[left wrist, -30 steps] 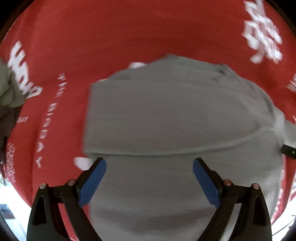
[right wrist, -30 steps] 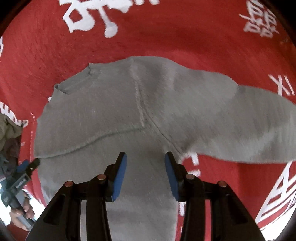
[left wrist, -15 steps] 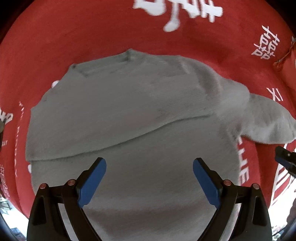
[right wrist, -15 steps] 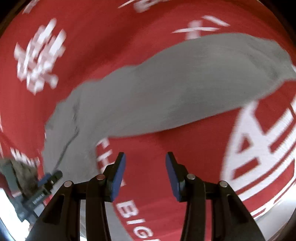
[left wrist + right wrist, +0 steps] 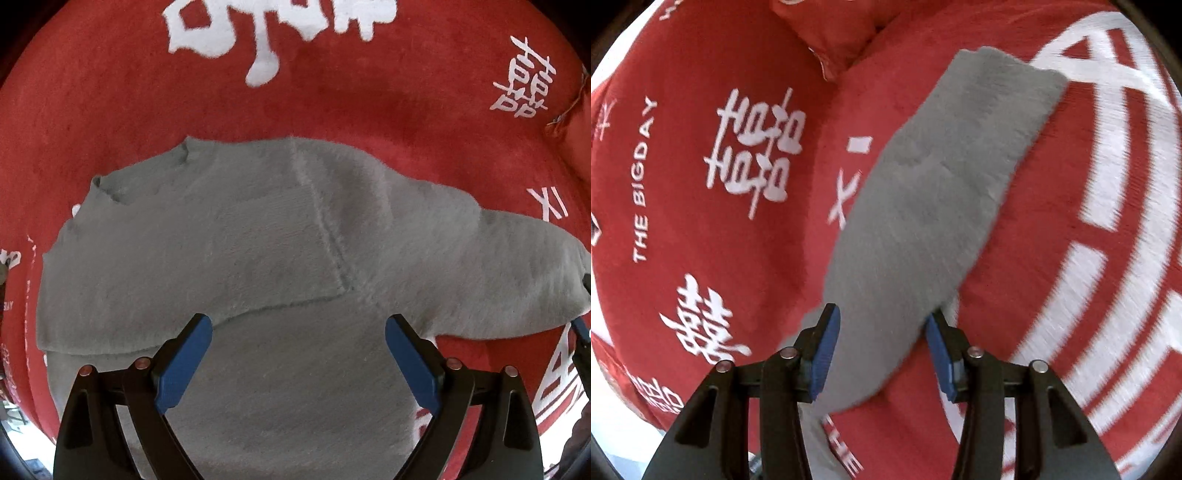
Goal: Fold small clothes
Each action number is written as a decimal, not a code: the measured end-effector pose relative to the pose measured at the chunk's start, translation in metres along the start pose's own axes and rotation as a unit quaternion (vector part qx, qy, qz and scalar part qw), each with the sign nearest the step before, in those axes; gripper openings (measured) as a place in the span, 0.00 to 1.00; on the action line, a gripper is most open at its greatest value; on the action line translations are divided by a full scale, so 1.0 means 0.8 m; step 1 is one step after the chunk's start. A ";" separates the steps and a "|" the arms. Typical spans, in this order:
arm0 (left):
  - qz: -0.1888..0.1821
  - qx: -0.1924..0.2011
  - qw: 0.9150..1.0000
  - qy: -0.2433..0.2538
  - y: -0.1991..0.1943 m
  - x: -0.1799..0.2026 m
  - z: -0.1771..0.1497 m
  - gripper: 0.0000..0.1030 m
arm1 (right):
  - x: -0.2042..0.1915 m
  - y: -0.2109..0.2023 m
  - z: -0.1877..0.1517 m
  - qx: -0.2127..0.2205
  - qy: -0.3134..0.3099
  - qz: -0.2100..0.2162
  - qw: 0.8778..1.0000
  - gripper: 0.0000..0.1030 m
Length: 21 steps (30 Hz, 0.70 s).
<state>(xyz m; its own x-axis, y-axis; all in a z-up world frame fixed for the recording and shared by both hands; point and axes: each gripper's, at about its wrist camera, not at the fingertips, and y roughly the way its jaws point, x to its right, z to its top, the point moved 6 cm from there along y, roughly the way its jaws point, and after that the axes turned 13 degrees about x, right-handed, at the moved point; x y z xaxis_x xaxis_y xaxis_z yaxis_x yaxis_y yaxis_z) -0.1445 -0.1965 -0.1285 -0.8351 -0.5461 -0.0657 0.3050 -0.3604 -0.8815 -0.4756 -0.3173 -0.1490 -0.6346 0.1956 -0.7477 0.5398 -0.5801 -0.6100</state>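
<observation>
The right hand-held gripper (image 5: pixel 881 350) has swung off the body of the grey sweater (image 5: pixel 266 258) and out along its one loose sleeve (image 5: pixel 945 177), so its camera now looks straight down that sleeve where a moment ago it faced the chest. Its jaws stand apart, one on each side of the sleeve near the shoulder end, grasping nothing. The left hand-held gripper (image 5: pixel 297 358) has drifted across the garment and hangs over the lower body, jaws wide and released. By my reading, the next fold is the remaining sleeve, brought over the torso.

The sweater lies flat on a red blanket (image 5: pixel 110 92) printed with white lettering. The sleeve on its left side is already folded across the chest, its edge a clear line over the body. In the left view the collar (image 5: pixel 144 173) points away from the gripper and leftward, hem towards the gripper, so the long axis runs from hem to collar. The loose sleeve reaches out to the right, its cuff (image 5: pixel 1004 70) farthest from the right gripper.
</observation>
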 end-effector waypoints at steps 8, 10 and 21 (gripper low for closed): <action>0.029 0.019 0.999 0.001 0.025 0.004 0.030 0.93 | -0.015 0.024 0.017 -0.049 0.105 0.082 0.990 0.07; 0.020 0.010 1.000 0.014 0.034 0.021 0.020 0.93 | -0.032 0.023 0.018 -0.056 0.113 0.120 0.985 0.07; -0.014 0.033 0.999 -0.005 0.014 0.007 0.022 0.95 | -0.193 0.044 -0.036 -0.134 0.056 0.261 0.954 0.07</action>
<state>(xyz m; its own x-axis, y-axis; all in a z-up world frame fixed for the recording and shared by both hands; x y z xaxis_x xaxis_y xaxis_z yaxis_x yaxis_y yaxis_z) -0.1379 -0.2166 -0.1304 -0.8392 -0.5427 -0.0358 0.3109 -0.4245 -0.8504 -0.3428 -0.3449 -0.0628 -0.1855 0.0280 -0.9822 0.8976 -0.4020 -0.1810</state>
